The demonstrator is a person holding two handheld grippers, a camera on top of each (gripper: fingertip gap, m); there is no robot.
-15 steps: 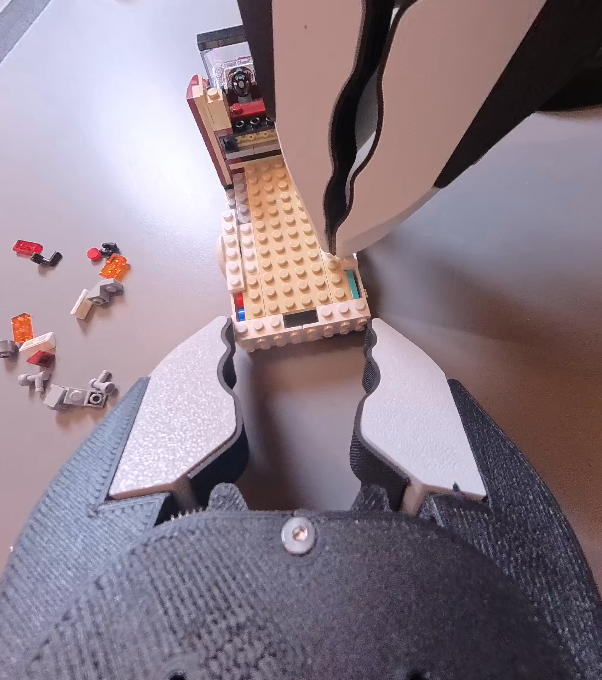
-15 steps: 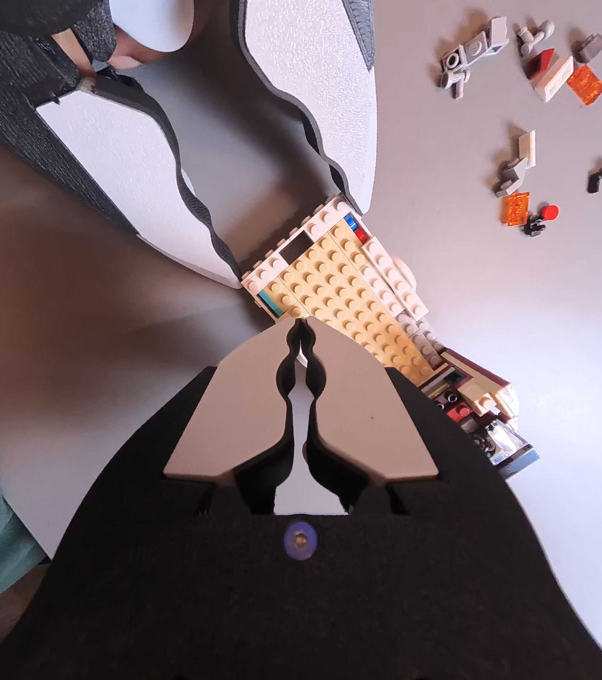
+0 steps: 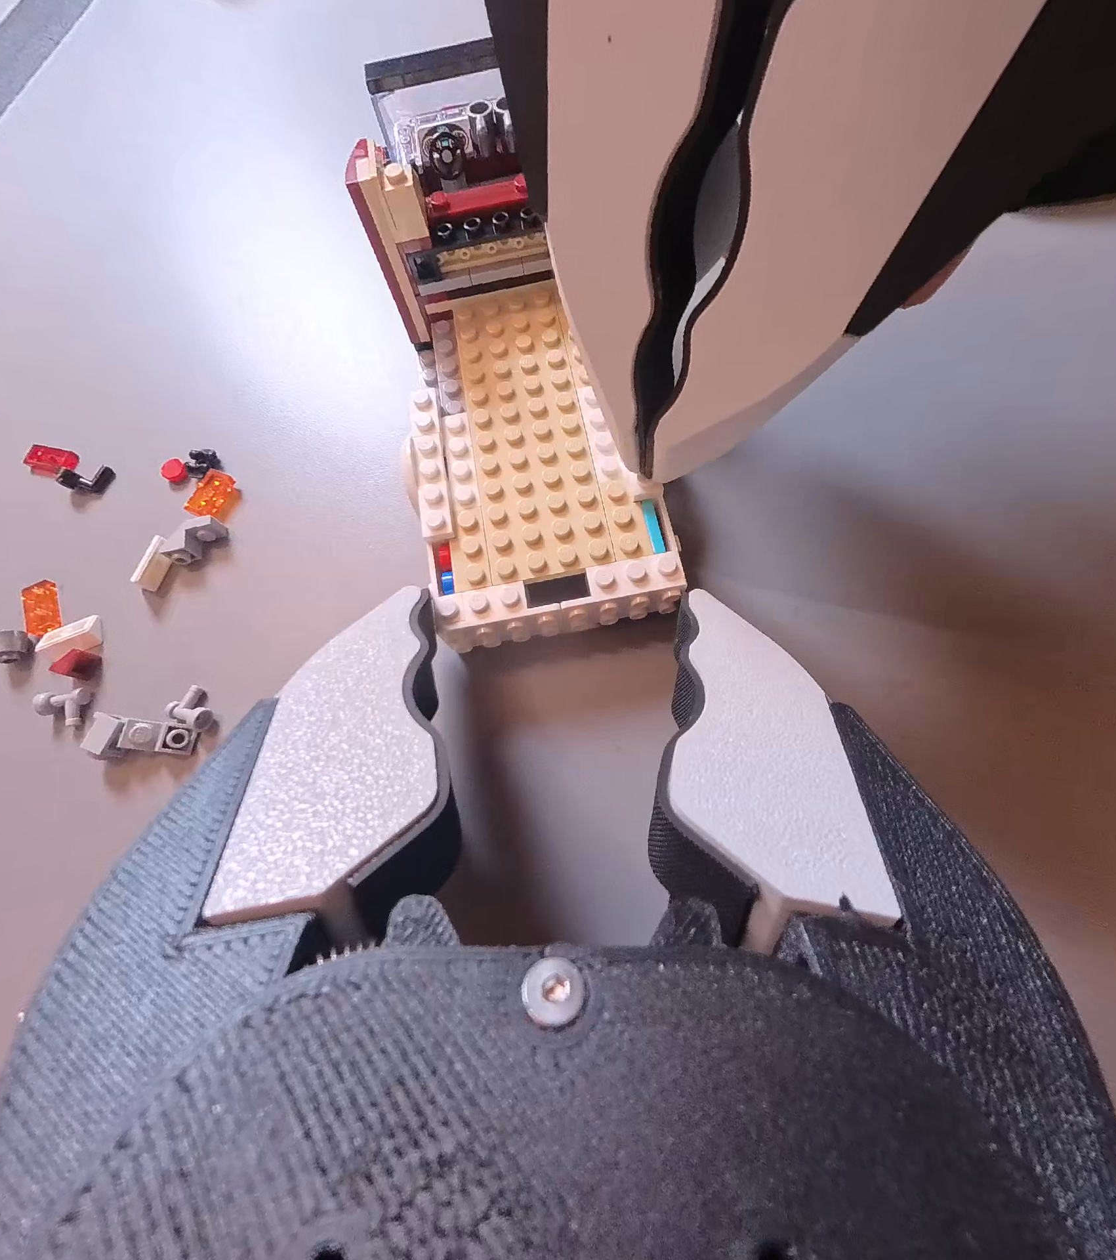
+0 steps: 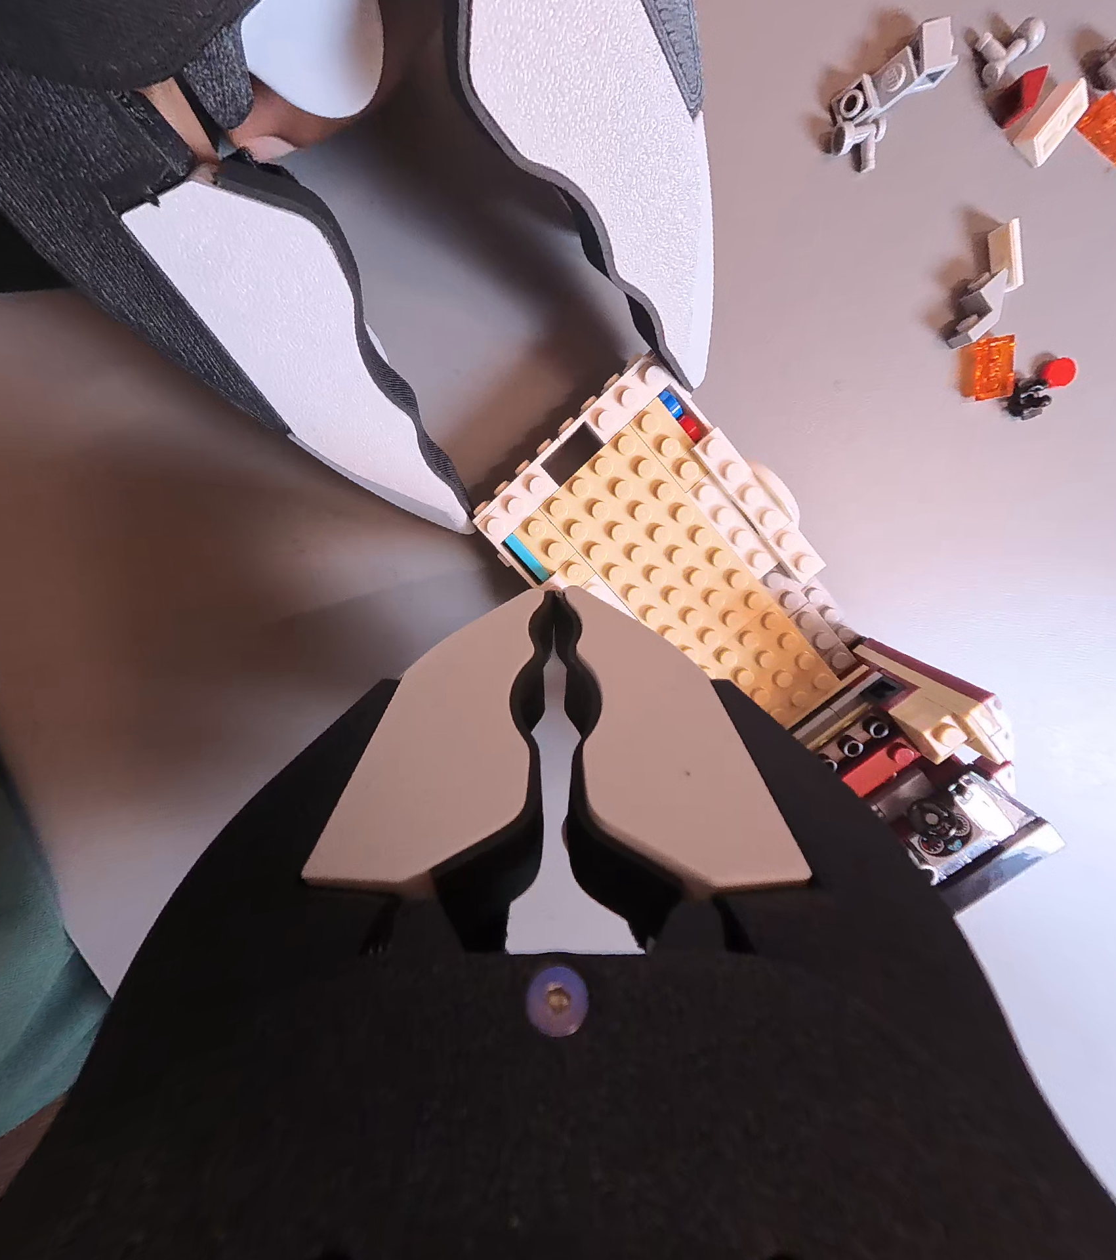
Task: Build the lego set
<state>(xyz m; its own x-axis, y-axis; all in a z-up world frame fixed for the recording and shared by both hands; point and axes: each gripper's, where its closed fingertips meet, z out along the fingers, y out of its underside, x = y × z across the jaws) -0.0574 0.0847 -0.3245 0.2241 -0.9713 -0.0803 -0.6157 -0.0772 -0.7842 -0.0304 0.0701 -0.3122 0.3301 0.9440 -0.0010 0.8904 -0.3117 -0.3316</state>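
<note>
Lego vehicle [image 3: 528, 470] lengthwise away from spread left claw [image 3: 558, 603], cab far, right claw [image 4: 555, 598] pinched closed

No readable text, labels, numbers or signs anywhere.

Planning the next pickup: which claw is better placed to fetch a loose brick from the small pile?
Left, probably. The left claw is open, straddling the tan-decked lego vehicle's rear end, on the scattered loose bricks' side. The right claw is shut at the vehicle's far edge.
</note>
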